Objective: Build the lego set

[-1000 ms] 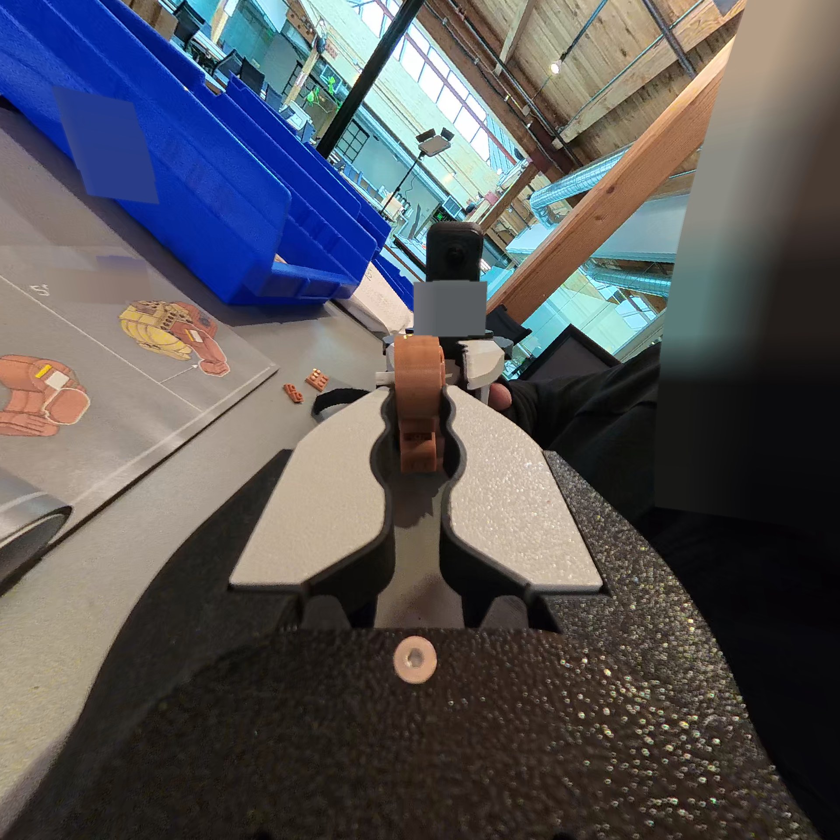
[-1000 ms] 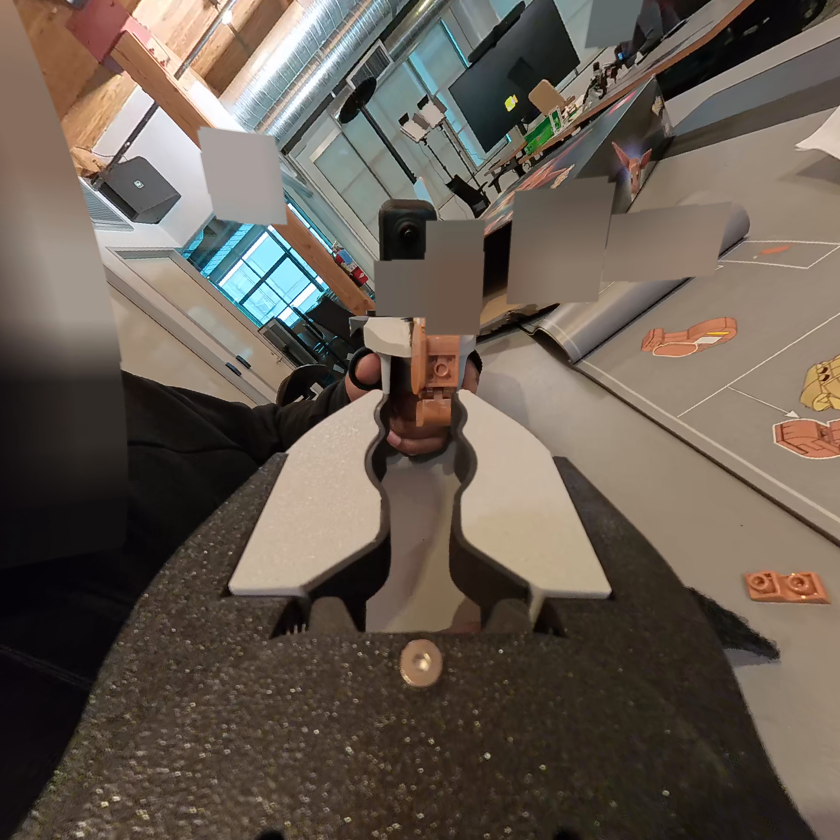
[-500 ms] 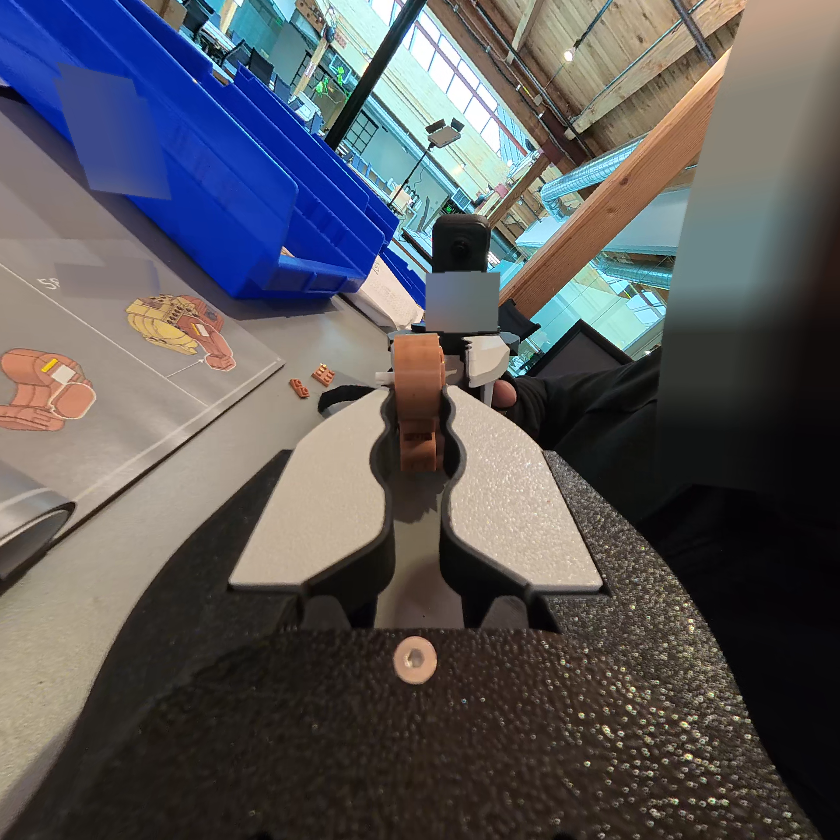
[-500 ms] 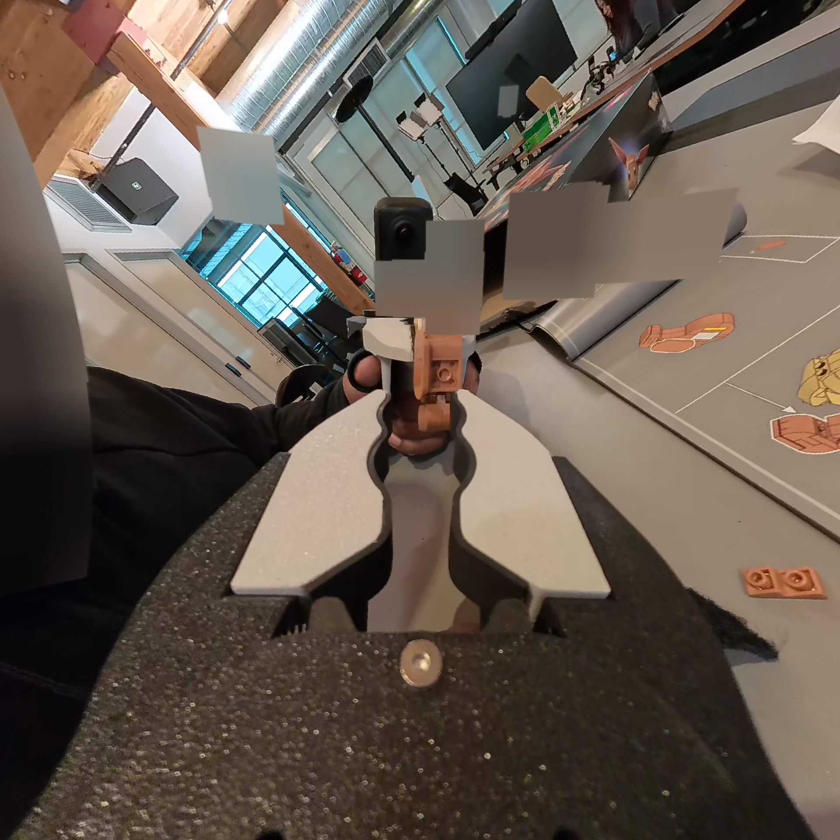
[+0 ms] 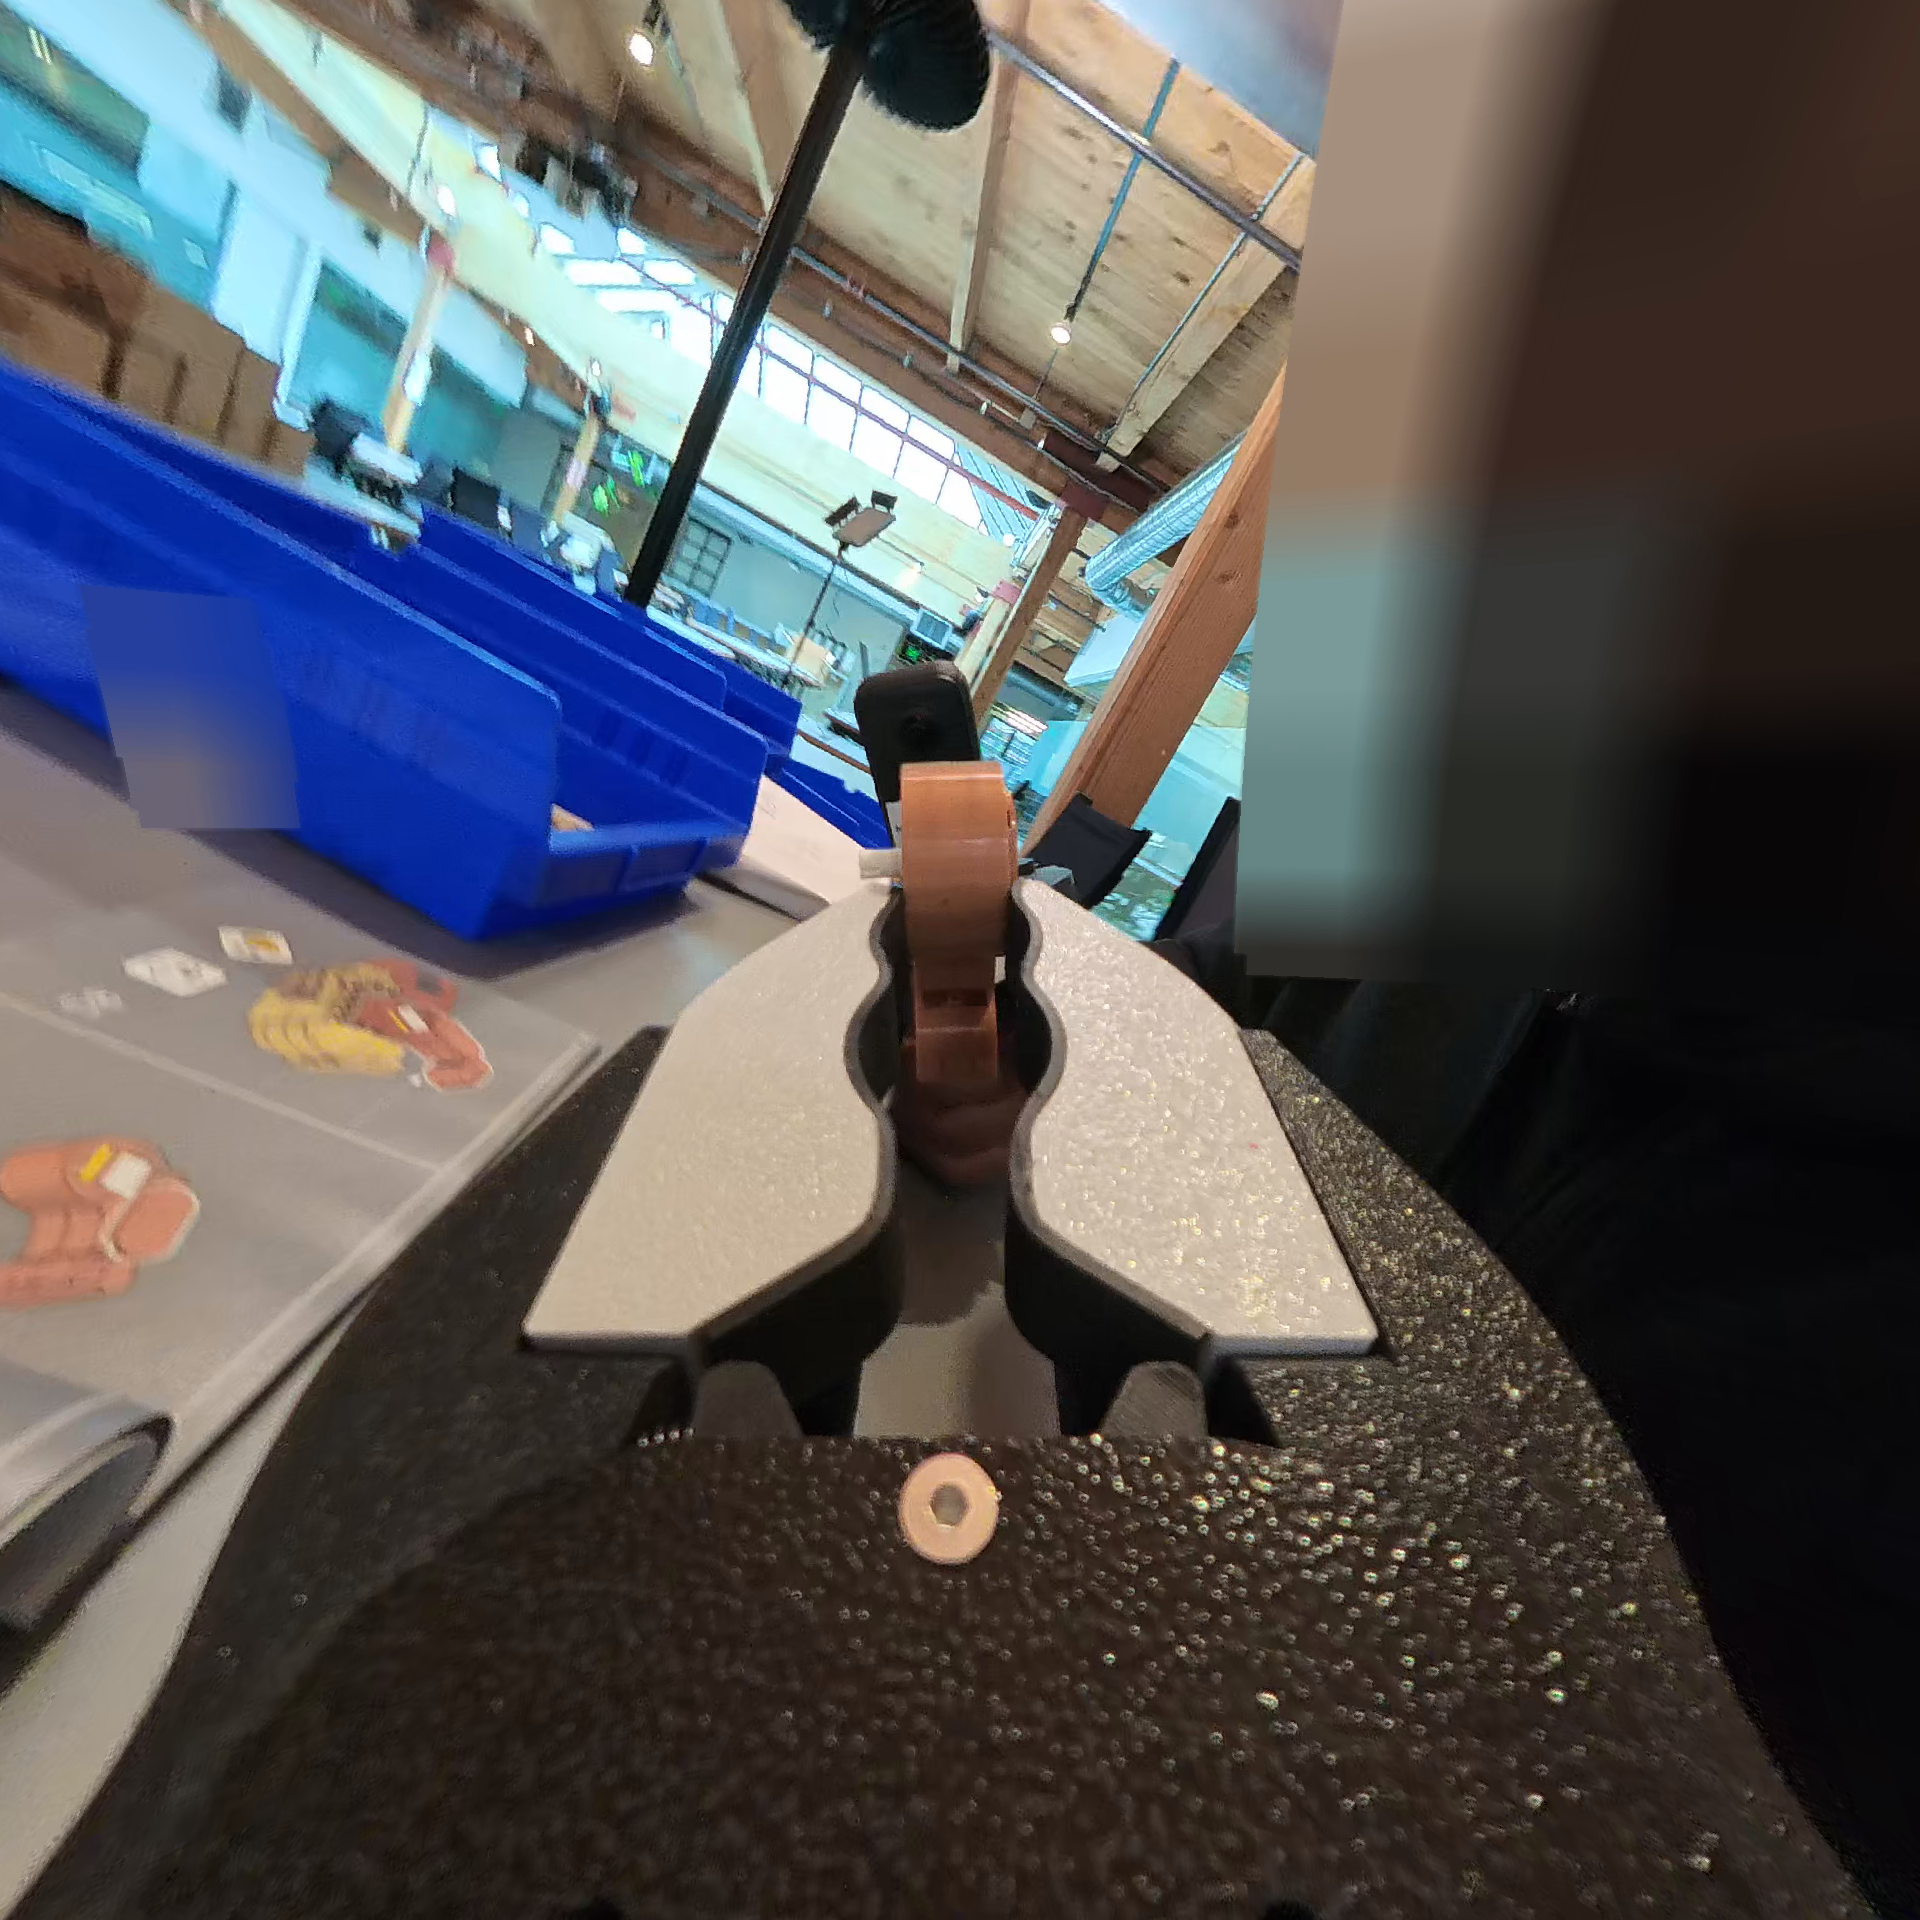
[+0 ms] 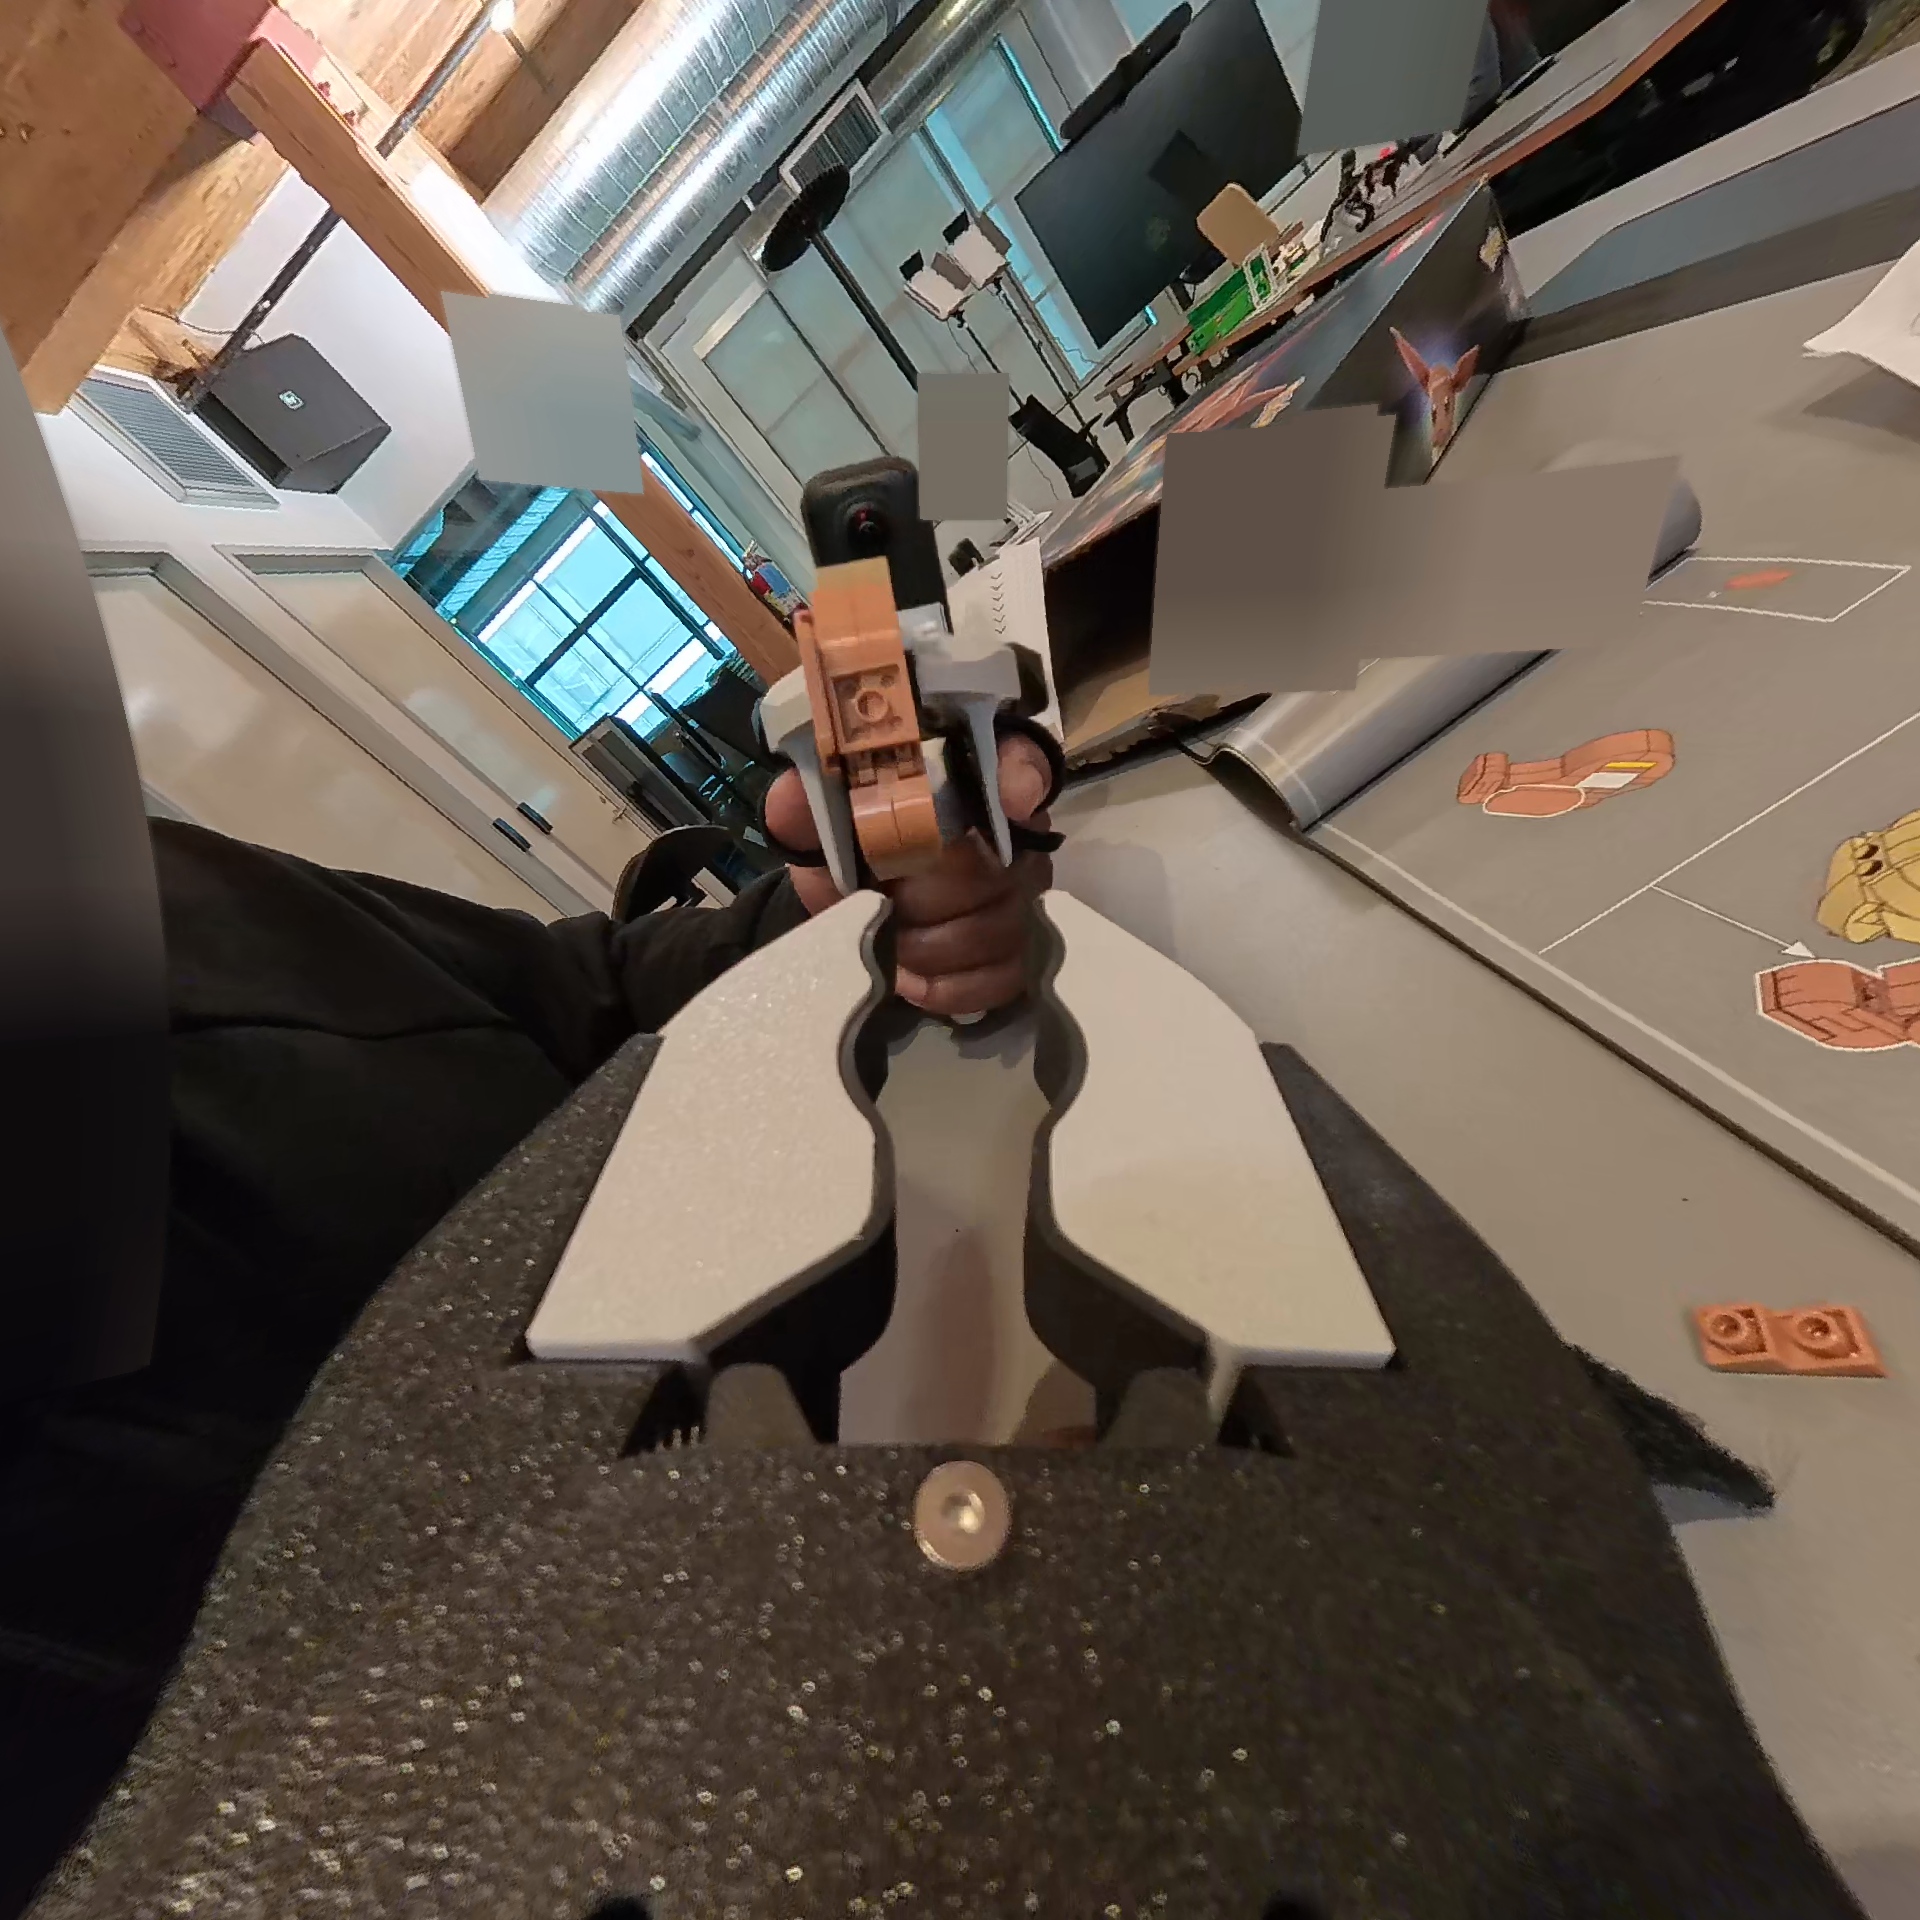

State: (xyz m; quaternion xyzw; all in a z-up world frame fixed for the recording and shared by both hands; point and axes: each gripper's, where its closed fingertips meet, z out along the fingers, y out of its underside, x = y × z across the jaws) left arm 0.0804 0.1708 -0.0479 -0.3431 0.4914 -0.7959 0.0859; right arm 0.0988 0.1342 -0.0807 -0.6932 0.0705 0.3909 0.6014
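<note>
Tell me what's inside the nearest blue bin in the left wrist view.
Only a small tan scrap shows above the blue bin front lip. The bin's walls hide the rest of its inside.

Brown brick assembly [image 5: 954, 883]; blue bins [image 5: 436, 748]; grey table [image 6: 1351, 1039].

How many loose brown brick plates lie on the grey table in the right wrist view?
1: a two-stud brown plate lies flat on the table, right of the right gripper. More may be hidden behind the gripper's body.
</note>
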